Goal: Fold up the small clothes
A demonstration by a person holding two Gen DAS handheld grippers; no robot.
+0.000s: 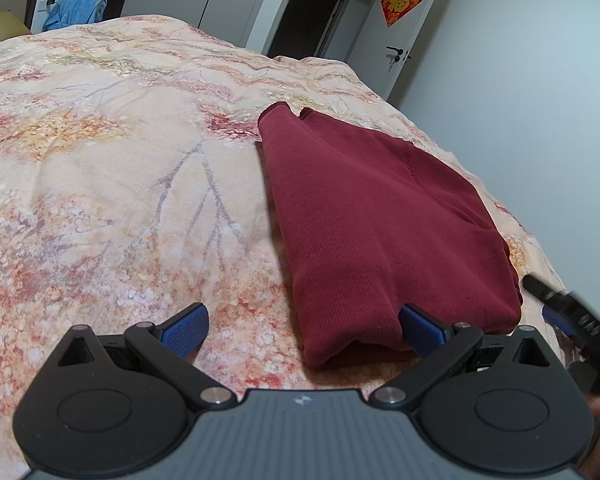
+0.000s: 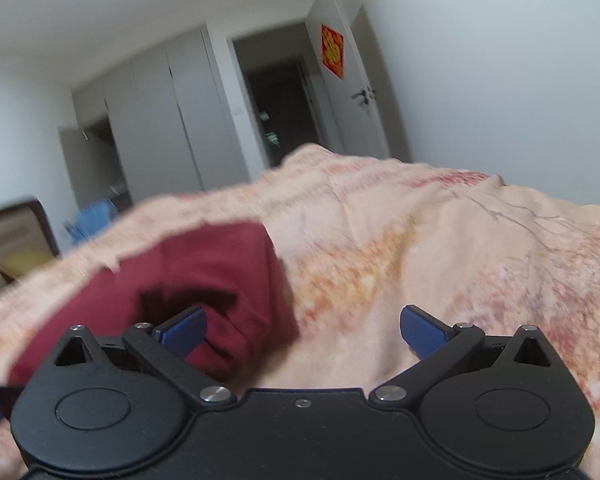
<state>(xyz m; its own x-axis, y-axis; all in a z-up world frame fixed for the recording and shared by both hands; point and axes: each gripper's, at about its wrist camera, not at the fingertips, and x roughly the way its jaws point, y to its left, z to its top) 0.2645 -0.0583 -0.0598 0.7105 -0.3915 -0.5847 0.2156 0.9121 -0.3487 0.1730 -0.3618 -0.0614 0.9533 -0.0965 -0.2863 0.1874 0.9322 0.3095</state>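
folded red garment (image 1: 384, 216) lies right of center on the quilt (image 1: 100, 168). left gripper (image 1: 304, 330) and right gripper (image 2: 302, 330) both spread, empty. fold looks finished; next, probably set it aside.

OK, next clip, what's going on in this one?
A person with a hand-held gripper in each hand is folding clothes on a bed. A dark red garment lies folded in a neat rectangle on the floral bedspread. The left hand-held gripper and the right hand-held gripper are both open and hold nothing, at the garment's near edge. The right wrist view is blurred.
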